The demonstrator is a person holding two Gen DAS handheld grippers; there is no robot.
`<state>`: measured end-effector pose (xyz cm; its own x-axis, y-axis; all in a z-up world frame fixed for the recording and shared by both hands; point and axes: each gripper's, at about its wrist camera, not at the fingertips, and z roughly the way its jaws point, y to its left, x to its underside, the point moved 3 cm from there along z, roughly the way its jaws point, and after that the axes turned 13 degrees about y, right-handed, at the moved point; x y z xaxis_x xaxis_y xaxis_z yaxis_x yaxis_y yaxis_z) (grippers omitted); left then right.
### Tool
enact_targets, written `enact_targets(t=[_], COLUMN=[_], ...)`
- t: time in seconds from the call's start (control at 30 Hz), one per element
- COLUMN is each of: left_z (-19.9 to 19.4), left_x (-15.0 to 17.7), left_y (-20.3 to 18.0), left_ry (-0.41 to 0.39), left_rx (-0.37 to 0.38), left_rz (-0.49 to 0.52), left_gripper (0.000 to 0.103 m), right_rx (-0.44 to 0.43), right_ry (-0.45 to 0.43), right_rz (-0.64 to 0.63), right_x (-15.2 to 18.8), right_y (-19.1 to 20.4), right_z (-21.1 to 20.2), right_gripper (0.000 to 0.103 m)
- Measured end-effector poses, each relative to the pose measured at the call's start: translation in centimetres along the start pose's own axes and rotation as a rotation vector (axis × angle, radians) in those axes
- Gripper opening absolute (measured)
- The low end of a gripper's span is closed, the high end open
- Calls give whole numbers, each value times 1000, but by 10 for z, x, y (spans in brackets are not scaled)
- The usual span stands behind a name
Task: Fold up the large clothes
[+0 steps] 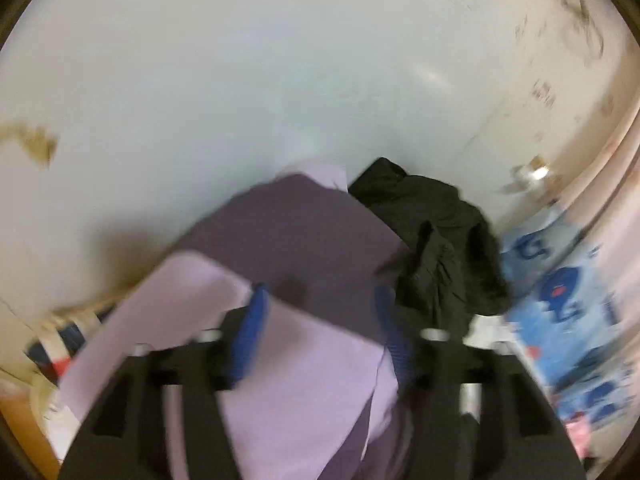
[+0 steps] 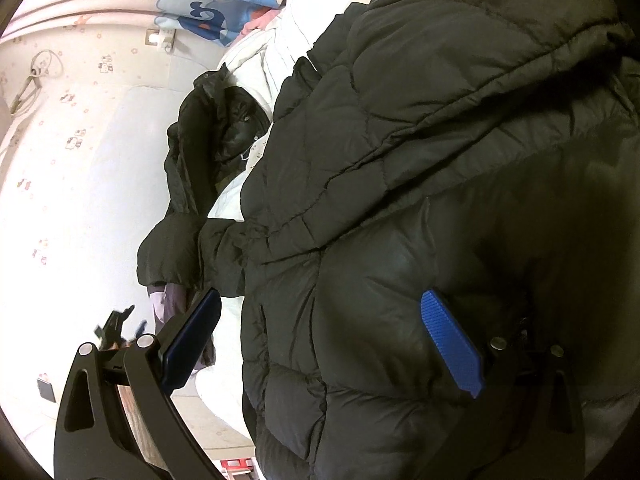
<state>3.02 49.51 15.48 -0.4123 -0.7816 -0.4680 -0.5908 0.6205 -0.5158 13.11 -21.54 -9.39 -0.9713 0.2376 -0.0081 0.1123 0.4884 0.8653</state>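
the black puffer jacket [image 2: 400, 200] lies bulky and slippery on the bed, near the spread right gripper [image 2: 320, 344] – take a hem; the left gripper [image 1: 320, 320] straddles lilac cloth [image 1: 300, 380], grip unclear.

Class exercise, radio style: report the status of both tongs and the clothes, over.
Left tongs open around lilac fabric garment. Right tongs open wide over black quilted puffer jacket. Second black jacket crumpled beyond. Left view blurred.

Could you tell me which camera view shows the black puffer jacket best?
The right wrist view: the black puffer jacket fills most of the frame, sharp, with its quilting visible. The left wrist view is blurred and shows only a dark crumpled garment, possibly the same jacket, behind lilac fabric.
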Motion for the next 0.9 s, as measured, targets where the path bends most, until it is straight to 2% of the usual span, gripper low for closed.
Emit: enact_targets(t=[0.03,0.07,0.13,0.17,0.23,0.3,0.37,0.47,0.57,0.63,0.7,0.8,0.87,0.9], left_z=[1,4,18,22,32,52,73,84,90,90,103,128,136,139], left_x=[6,16,32,38,53,61,62,54,47,53,58,62,60,59], left_y=[4,1,-18,-29,-58,-81,-90,-98,-110,-125,-133,-125,-122,-122], left_ry=[16,57,138,155,176,198,218,173,148,150,180,234,231,232], left_rx=[51,132,242,262,265,236,216,203,271,318,288,276,263,261], left_rz=[-12,-8,43,74,145,184,155,108,63,91,130,61,41,37], left_gripper=[79,79,83,84,91,91,91,94,94,94,94,94,89,69], right_rx=[3,8,18,25,29,26,20,20,42,50,52,58,56,56], right_ry=[0,1,2,3,6,8,10,11,9,12,15,20,21,22], right_rz=[0,-1,-4,-8,-8,-6,-2,-2,-26,-40,-48,-55,-51,-52], right_x=[0,0,1,1,1,0,-2,-2,-1,0,1,3,3,2], right_y=[0,-1,-3,-3,-4,-5,-6,-7,-2,1,3,4,3,3], right_z=[1,2,4,6,7,6,5,5,5,6,7,9,9,9], right_gripper=[97,97,97,97,97,97,97,97,97,97,97,97,97,97])
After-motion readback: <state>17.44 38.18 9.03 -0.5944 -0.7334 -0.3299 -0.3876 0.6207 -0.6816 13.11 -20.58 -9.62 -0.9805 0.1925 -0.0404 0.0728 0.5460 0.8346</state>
